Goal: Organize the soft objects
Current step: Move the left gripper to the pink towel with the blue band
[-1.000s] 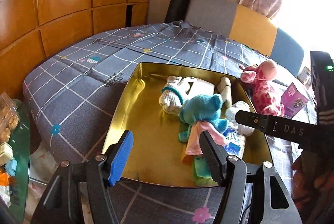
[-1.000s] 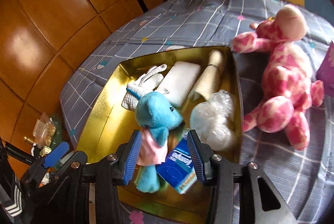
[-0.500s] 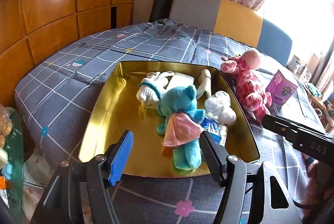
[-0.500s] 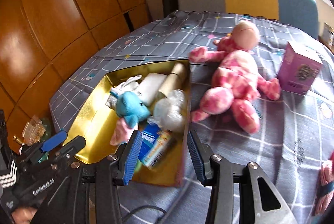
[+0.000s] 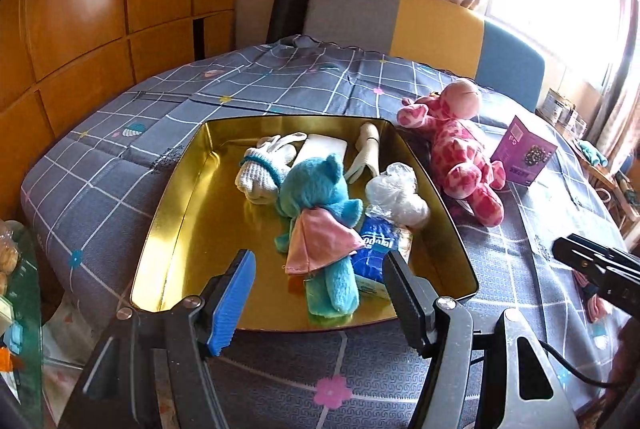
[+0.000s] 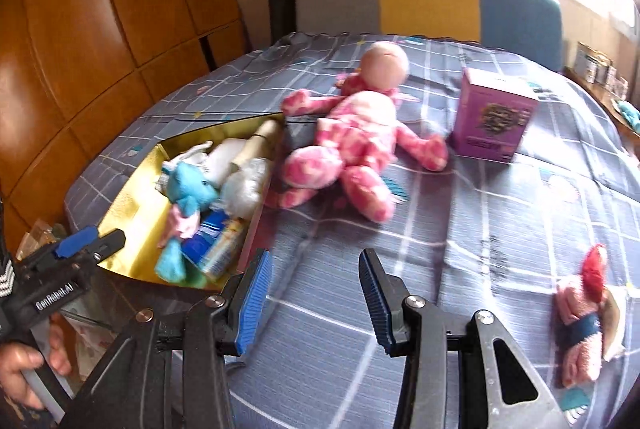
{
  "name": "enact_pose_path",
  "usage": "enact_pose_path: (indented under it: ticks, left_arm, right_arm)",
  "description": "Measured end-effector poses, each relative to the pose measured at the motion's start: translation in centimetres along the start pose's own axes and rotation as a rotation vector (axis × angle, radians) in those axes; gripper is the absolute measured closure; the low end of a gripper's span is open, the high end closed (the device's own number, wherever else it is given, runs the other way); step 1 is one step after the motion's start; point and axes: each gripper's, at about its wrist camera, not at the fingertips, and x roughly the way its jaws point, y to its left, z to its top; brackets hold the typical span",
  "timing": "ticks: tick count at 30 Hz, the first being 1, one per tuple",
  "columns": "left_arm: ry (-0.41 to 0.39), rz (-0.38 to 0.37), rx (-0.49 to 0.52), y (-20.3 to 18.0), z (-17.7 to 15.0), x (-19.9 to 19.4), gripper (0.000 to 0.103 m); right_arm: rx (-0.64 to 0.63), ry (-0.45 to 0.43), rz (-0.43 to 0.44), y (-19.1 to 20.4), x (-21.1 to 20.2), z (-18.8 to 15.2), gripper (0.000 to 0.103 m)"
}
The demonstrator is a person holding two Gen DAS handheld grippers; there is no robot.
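The gold tray [image 5: 168,225] sits at the left of the checked bed [image 6: 500,213] and serves as the landmark. Inside it one teal plush [image 5: 320,197] with a pink cloth lies lengthwise, head toward the tray's far rim, among one white knit toy [image 5: 260,173] and one clear bag [image 5: 396,189]. Just right of the tray one pink spotted plush [image 6: 360,141] lies sprawled on its back, head away, legs pointing near. Farther right stands one purple box [image 6: 494,113]. Far right of the tray lies one small pink doll [image 6: 584,317], long axis running near to far. The left tongs [image 5: 316,289] and right tongs [image 6: 314,293] both stand released, grasping nothing.
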Motion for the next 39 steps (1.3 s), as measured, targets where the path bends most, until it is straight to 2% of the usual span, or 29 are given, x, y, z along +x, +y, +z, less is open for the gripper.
enact_pose_path:
  ticks: [14,23,39]
  left_arm:
    - [0.01,-0.032,0.084,-3.1,0.2,0.3,0.036]
    - [0.006,-0.086,0.18,-7.0,0.7,0.5,0.036]
    - [0.03,-0.183,0.351,-14.3,0.8,1.8,0.036]
  right_arm:
    - [0.155,-0.011,-0.186,-9.9,-4.9,-2.9,0.057]
    - [0.282,-0.072,-0.291,-15.8,-8.8,-3.9,0.057]
    - [0.429,-0.084,-0.373,-21.7,-12.0,-7.0,0.057]
